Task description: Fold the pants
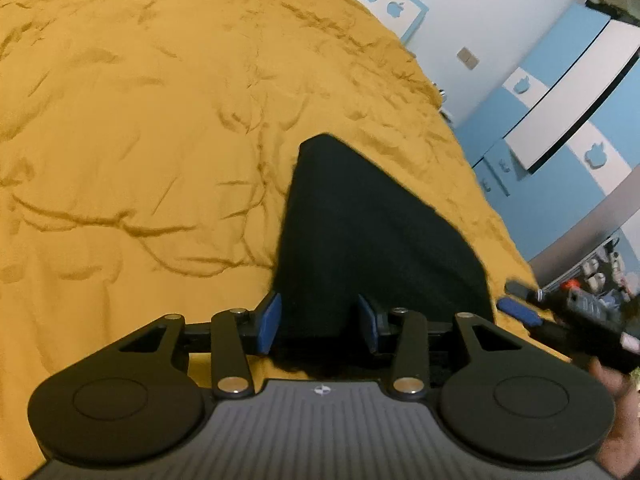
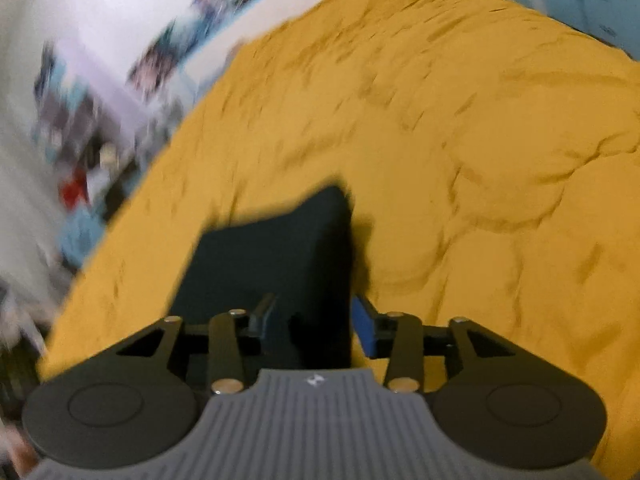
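Black pants (image 1: 372, 240) folded into a compact stack, flat on the yellow bed cover (image 1: 140, 140), near its edge. Left gripper (image 1: 318, 322) spread, near edge of pants between the blue pads (image 1: 269, 322), no pinch visible. Right gripper (image 2: 316, 324) spread likewise over the same stack, view blurred. Probable reason for spread jaws: fold laid down, cloth let go. No containers visible.

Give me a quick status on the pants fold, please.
Both grippers, left and right, open. Black pants lying folded on yellow bedspread. Nothing in the way.
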